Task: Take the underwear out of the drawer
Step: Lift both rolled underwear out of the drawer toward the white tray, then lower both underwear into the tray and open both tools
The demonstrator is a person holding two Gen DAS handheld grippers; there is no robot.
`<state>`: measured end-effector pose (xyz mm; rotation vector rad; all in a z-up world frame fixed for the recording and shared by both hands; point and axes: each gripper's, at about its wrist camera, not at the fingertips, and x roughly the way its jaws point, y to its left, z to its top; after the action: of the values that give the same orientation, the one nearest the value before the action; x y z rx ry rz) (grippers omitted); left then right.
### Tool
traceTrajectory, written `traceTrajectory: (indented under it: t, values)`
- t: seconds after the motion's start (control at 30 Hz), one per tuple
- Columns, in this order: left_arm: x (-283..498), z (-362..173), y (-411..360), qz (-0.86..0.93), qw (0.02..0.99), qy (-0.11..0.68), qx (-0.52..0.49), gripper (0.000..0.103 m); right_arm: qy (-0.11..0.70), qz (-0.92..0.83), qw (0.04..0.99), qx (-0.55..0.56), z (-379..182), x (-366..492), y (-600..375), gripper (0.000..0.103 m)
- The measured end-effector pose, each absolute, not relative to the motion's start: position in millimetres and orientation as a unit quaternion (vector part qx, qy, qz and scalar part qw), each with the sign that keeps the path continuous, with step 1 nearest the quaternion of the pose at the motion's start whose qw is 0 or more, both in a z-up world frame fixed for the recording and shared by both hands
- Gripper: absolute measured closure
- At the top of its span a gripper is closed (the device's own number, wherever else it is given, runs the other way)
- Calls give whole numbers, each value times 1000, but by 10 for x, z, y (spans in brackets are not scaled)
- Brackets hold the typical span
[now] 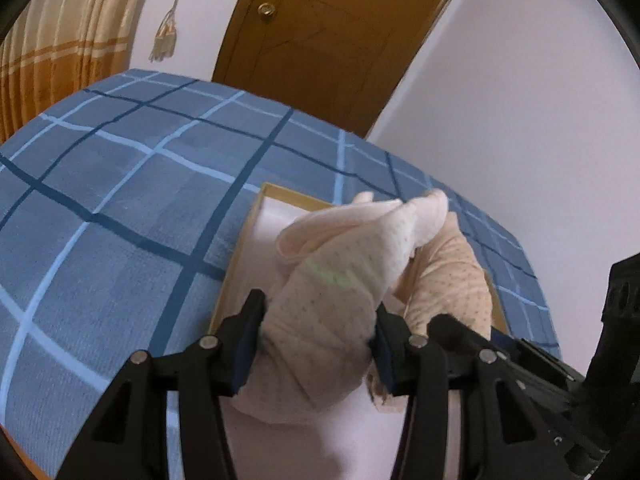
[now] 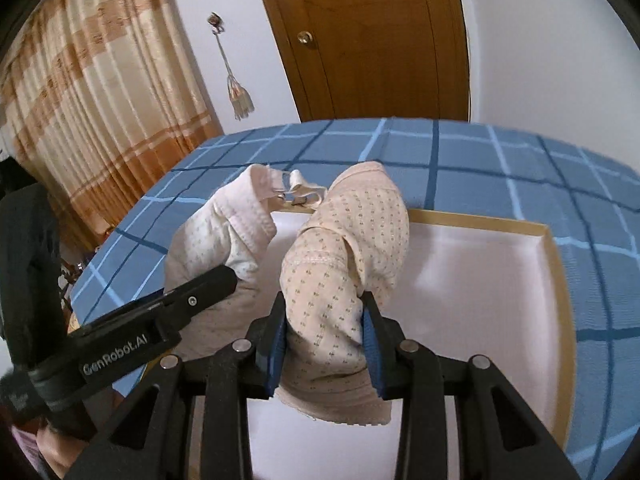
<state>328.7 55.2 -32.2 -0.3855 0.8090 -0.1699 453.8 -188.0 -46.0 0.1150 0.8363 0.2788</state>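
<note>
A pale pink dotted underwear piece (image 1: 336, 280) is clamped between the fingers of my left gripper (image 1: 318, 332), held above a shallow white drawer (image 1: 276, 220) with a light wood rim. My right gripper (image 2: 325, 340) is shut on a peach dotted underwear piece (image 2: 344, 264), also lifted over the drawer (image 2: 480, 280). The peach piece shows in the left wrist view (image 1: 448, 280) to the right of the pink one. The pink piece and the left gripper show in the right wrist view (image 2: 224, 232), to the left. Straps with metal clasps (image 2: 298, 196) join the two pieces.
The drawer lies on a bed with a blue checked cover (image 1: 120, 200). Behind the bed stand a brown wooden door (image 2: 372, 40), a white wall and orange-striped curtains (image 2: 100, 120). A tassel (image 2: 240, 96) hangs on the wall.
</note>
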Motion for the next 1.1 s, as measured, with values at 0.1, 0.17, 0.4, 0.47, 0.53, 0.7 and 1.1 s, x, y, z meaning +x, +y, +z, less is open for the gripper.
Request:
traceTrajectory:
  t: [0.1, 0.17, 0.4, 0.47, 0.53, 0.7, 1.1]
  values:
    - [3402, -396, 577, -72, 888, 407, -201, 48, 422, 146, 892, 65, -531, 4688, -1864, 66]
    - [3447, -419, 578, -68, 882, 418, -207, 47, 428, 150, 889, 62, -552, 4757, -1796, 66]
    - [3523, -433, 538, -72, 877, 435, -188, 45, 445, 153, 876, 107, -677, 4893, -1898, 63]
    - [3534, -418, 569, -77, 869, 446, -199, 43, 440, 154, 877, 116, -678, 4887, -1916, 60]
    - [3495, -370, 598, -85, 863, 454, -206, 35, 439, 158, 875, 130, -667, 4879, -1957, 57]
    - [3094, 24, 674, -108, 898, 387, -179, 5, 380, 180, 891, 170, -416, 4543, -2072, 56]
    - [2289, 85, 553, -120, 922, 360, -83, 2, 338, 162, 914, 153, -165, 3392, -2145, 56]
